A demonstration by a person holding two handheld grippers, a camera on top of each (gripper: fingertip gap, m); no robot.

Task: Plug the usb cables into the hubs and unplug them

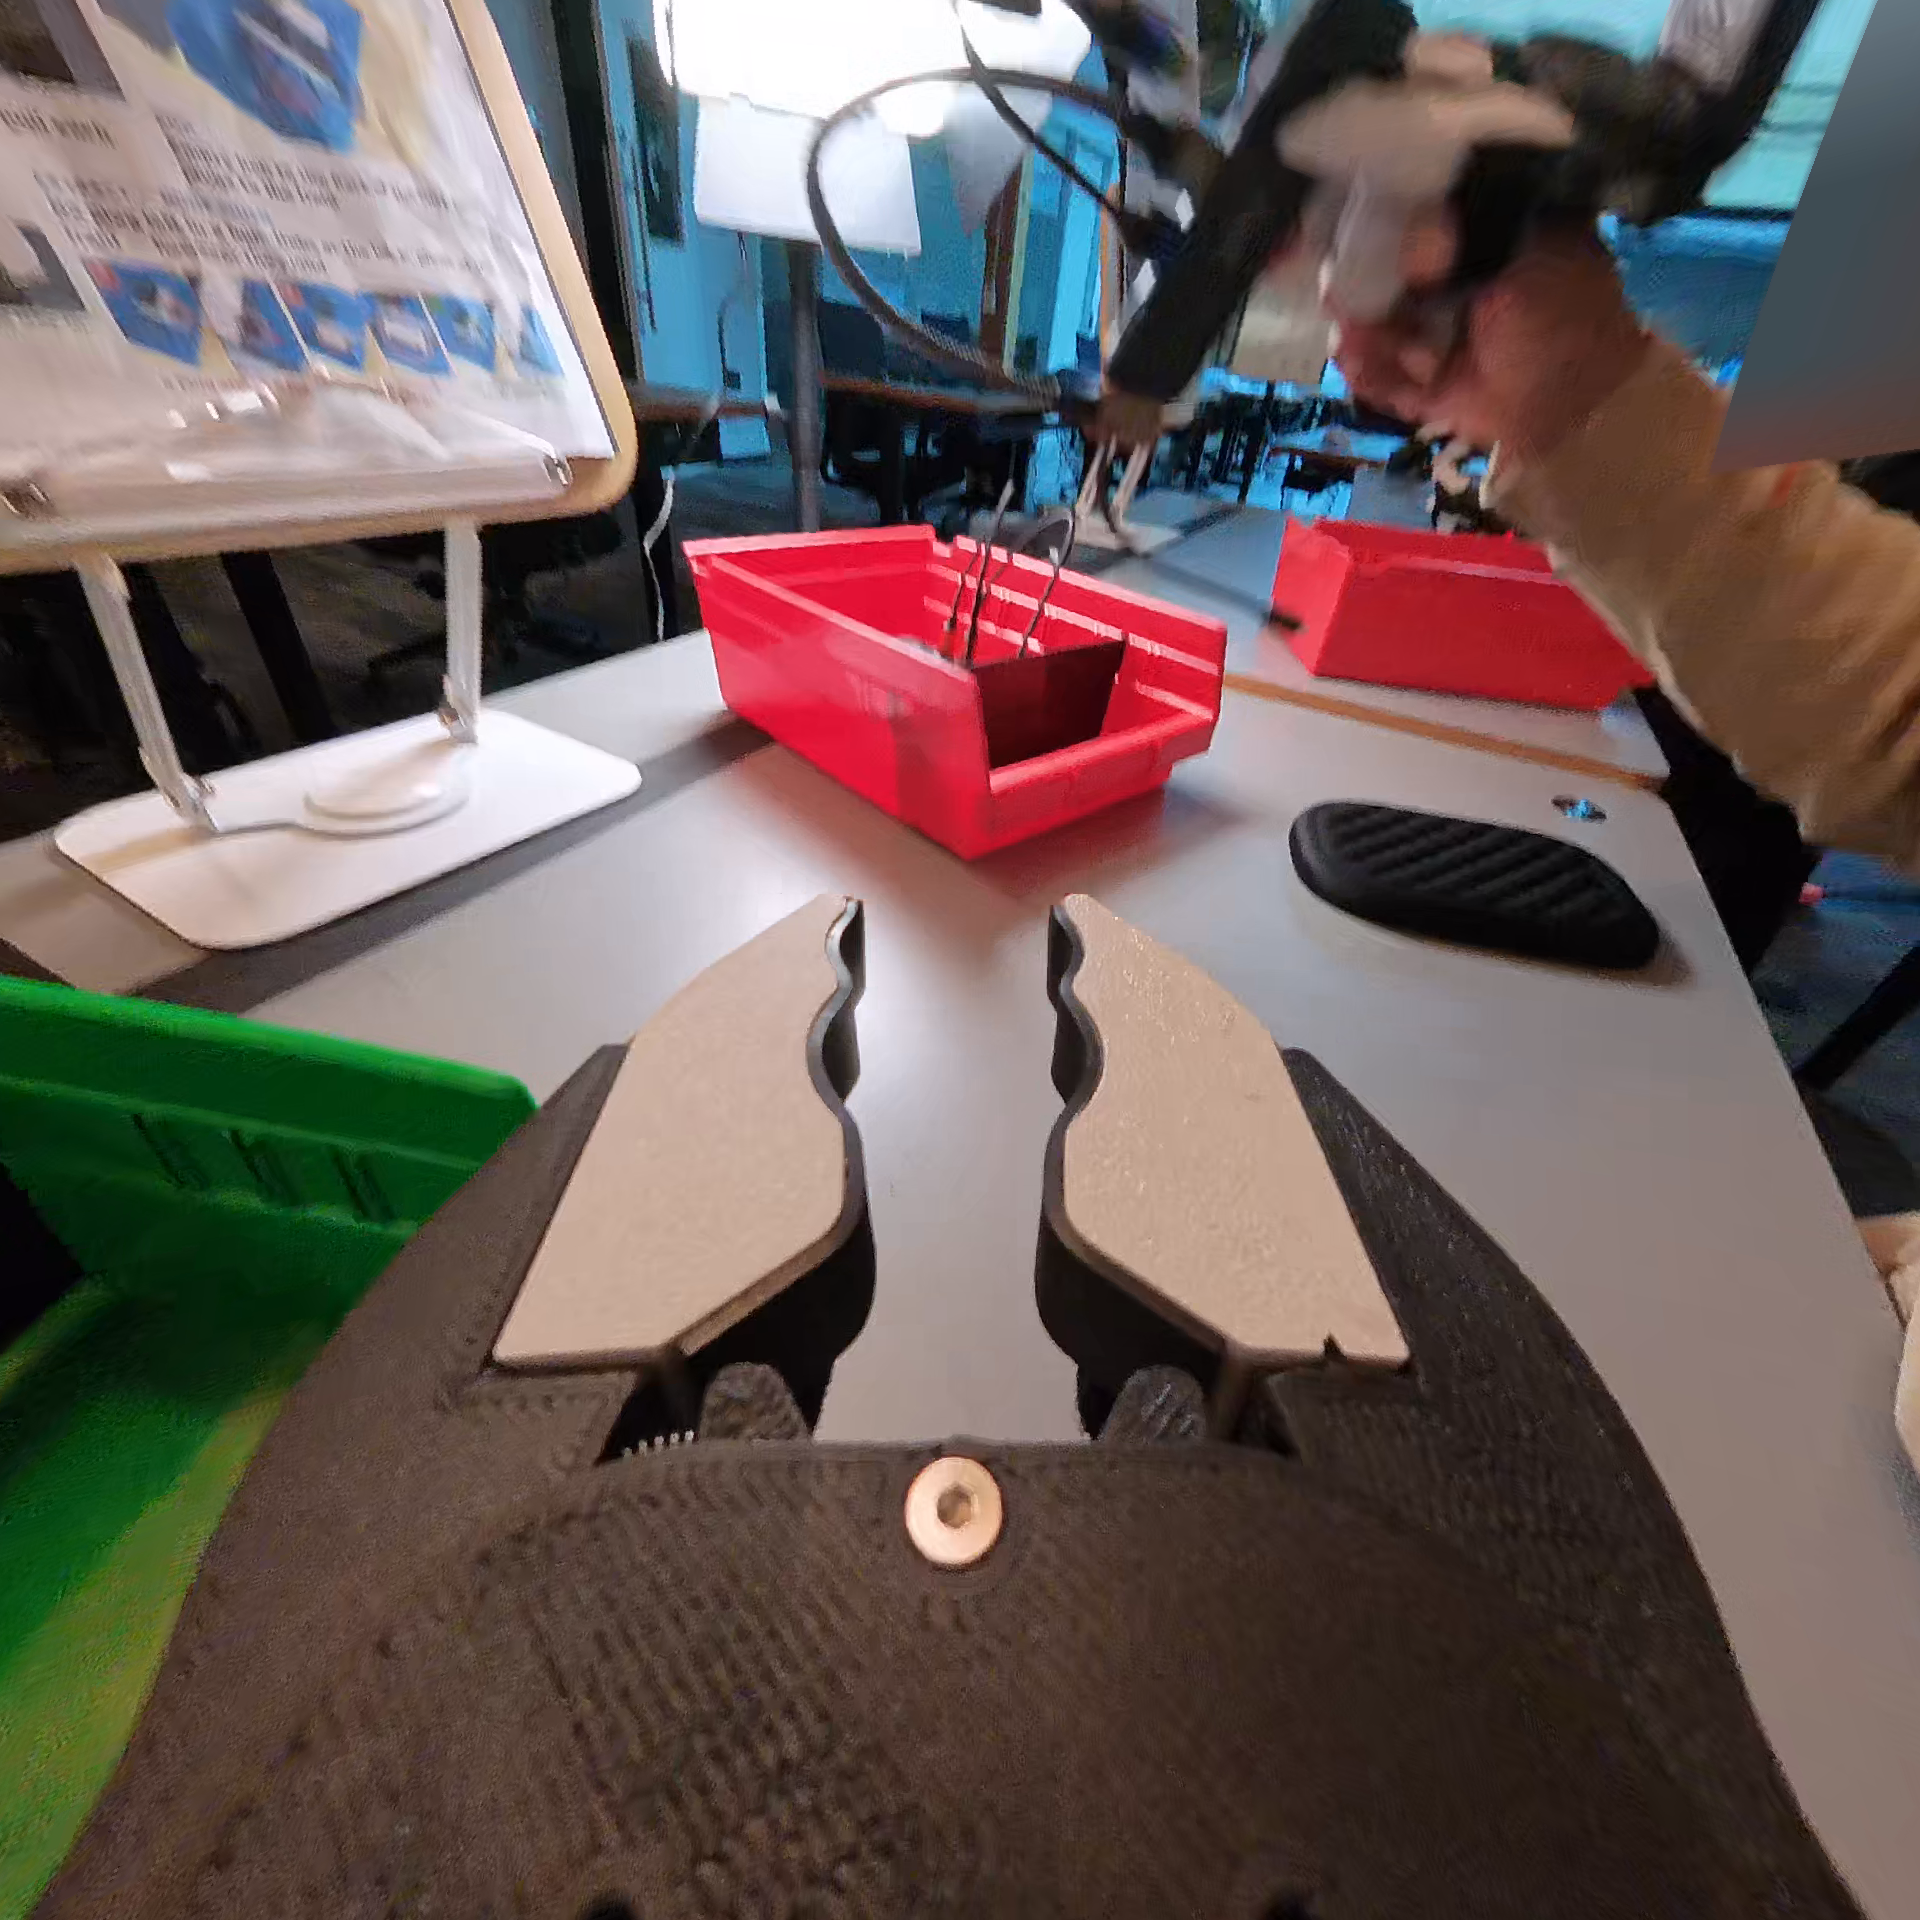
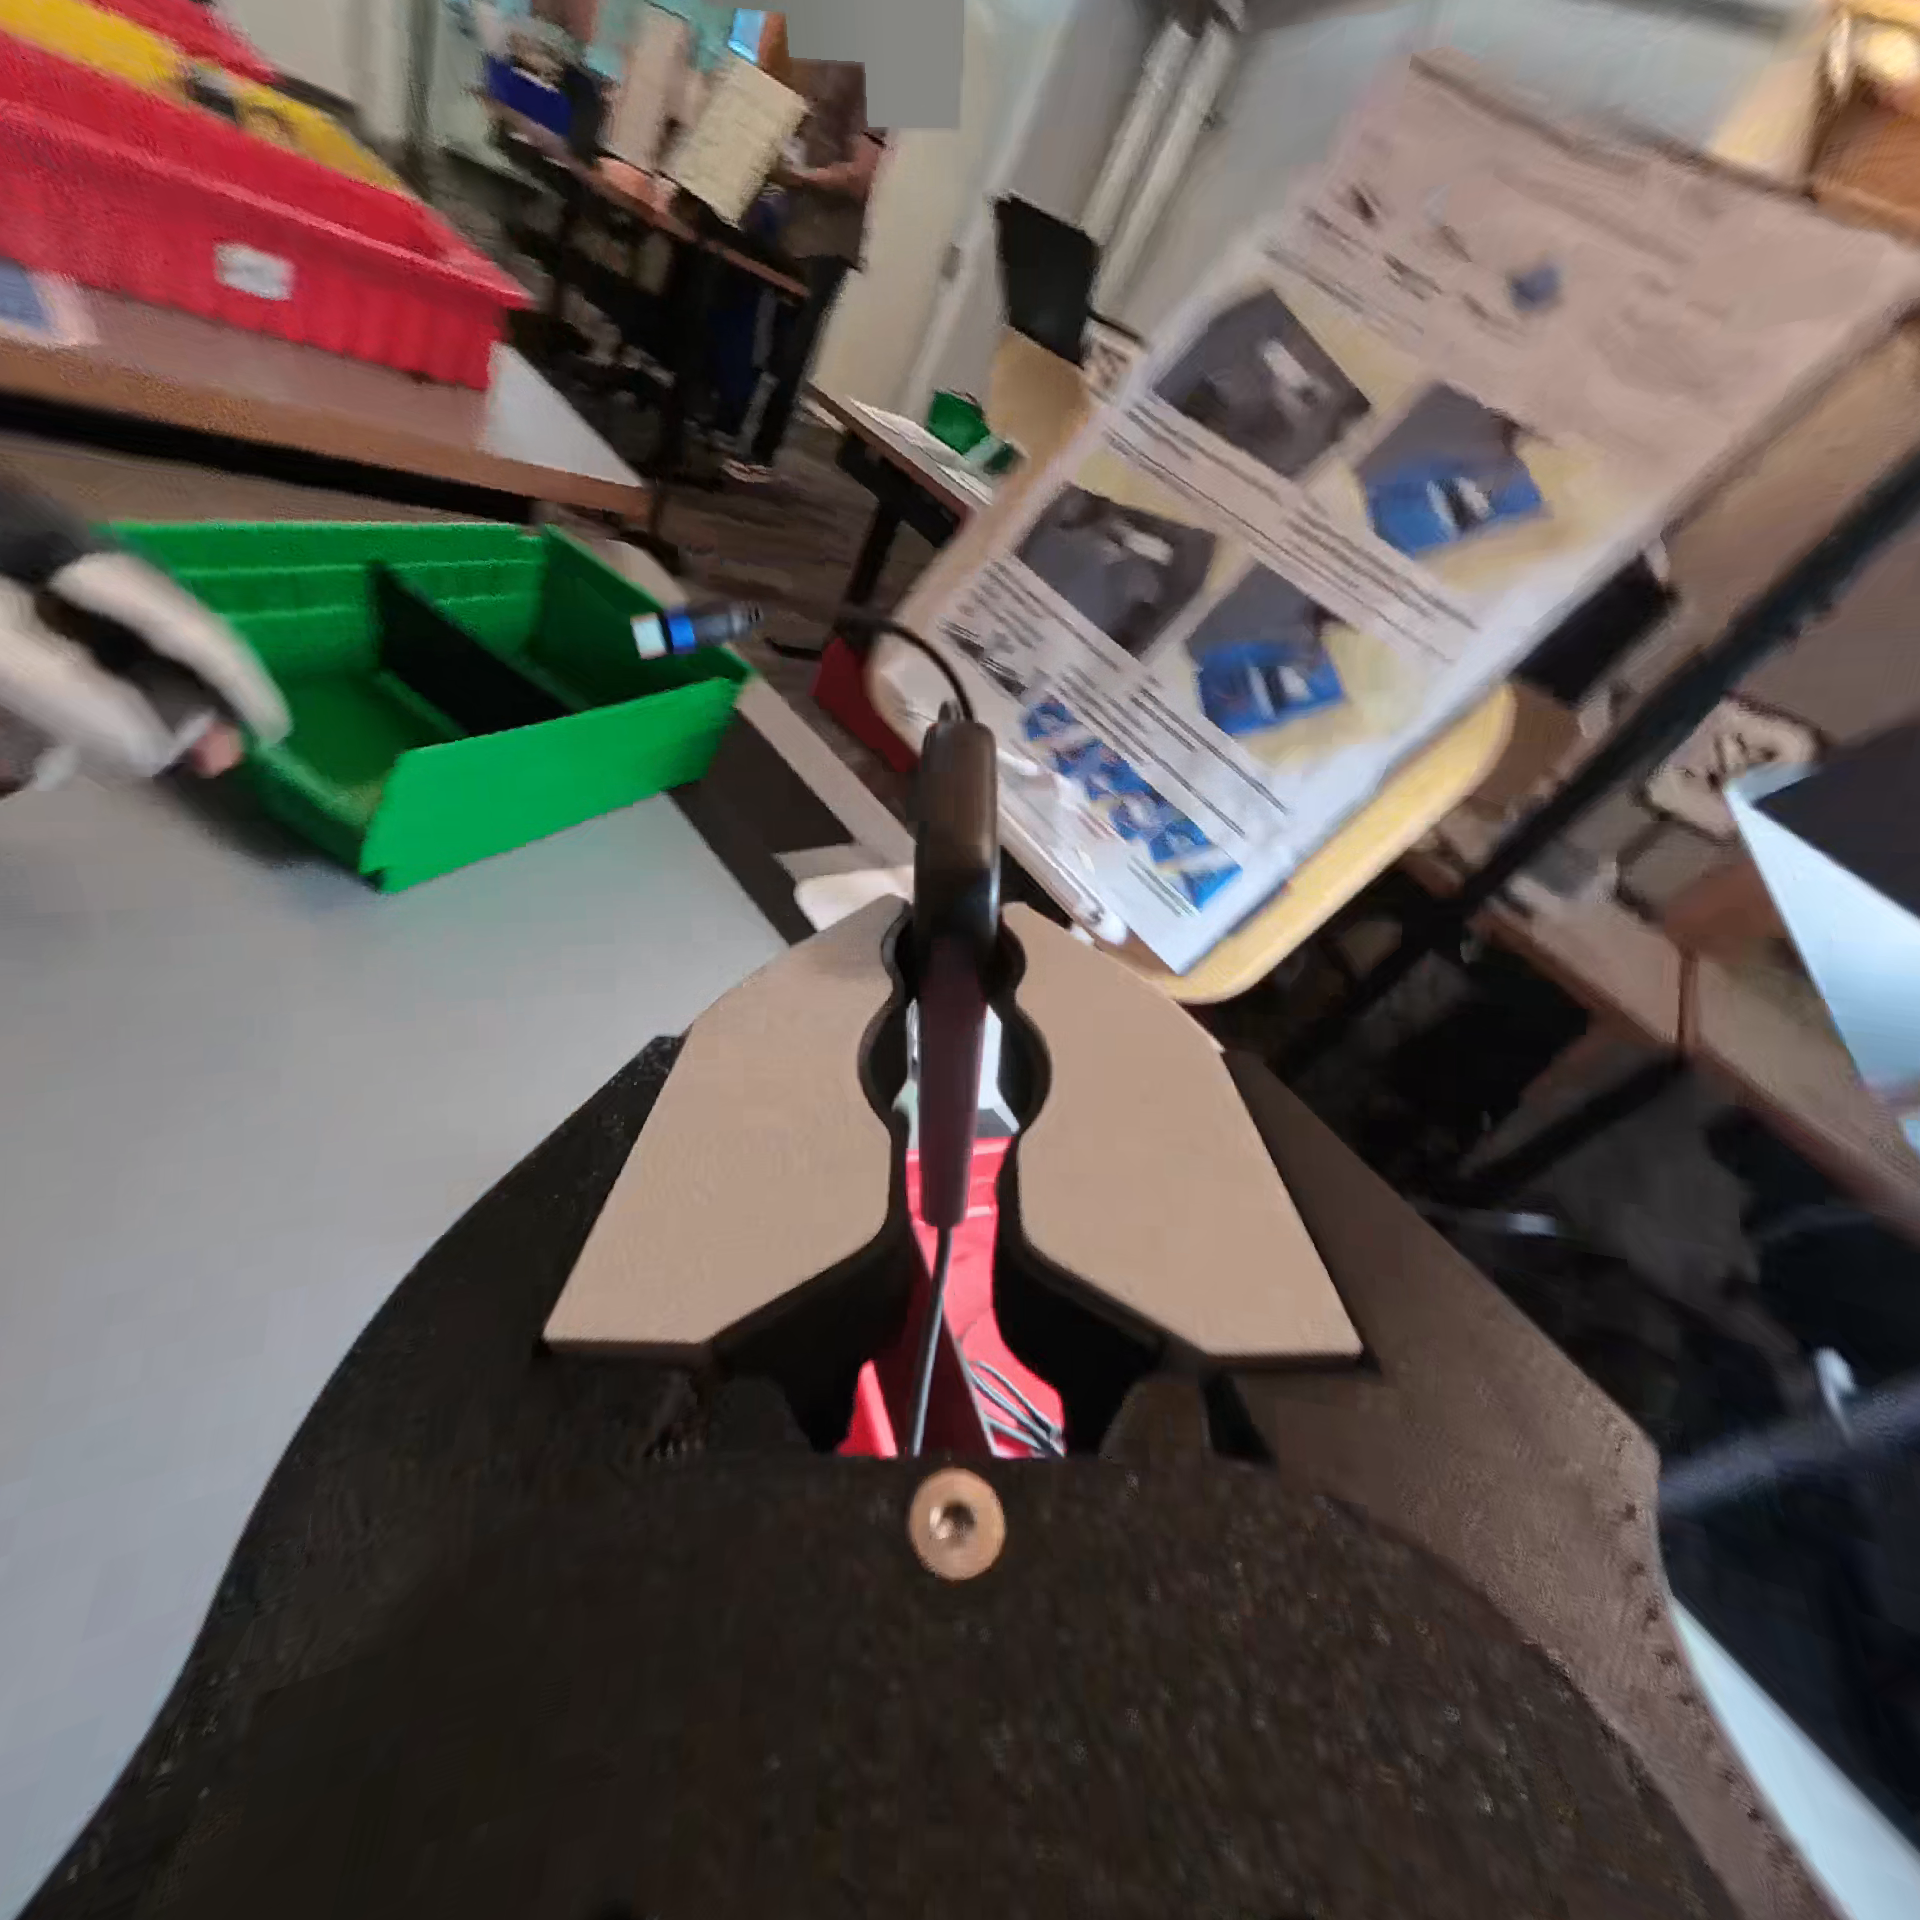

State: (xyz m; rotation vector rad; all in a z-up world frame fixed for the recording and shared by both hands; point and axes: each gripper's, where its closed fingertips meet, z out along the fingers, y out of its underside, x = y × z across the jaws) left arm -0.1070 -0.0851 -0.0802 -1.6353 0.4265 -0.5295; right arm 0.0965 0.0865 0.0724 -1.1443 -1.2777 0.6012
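Note:
My right gripper (image 2: pixel 954 925) is shut on a slim dark usb piece (image 2: pixel 954 831), seen edge-on; I cannot tell whether it is a hub or a plug. A black cable curls from its top to a blue-ringed usb plug (image 2: pixel 691 629) hanging in the air. A thin wire runs down from it toward a red bin (image 2: pixel 956 1382) below. In the left wrist view the right gripper (image 1: pixel 1122 405) is raised at the upper right, blurred, trailing a cable loop (image 1: pixel 883 260). My left gripper (image 1: pixel 954 935) is open and empty, low over the grey table (image 1: pixel 1351 1195).
The red bin (image 1: pixel 935 748) ahead holds black cables (image 1: pixel 997 603). A second red bin (image 1: pixel 1455 623) stands at the back right. There is a black ribbed pad (image 1: pixel 1470 883) on the right, a green bin (image 1: pixel 208 1143) on the left and a paper sheet on a white stand (image 1: pixel 343 810).

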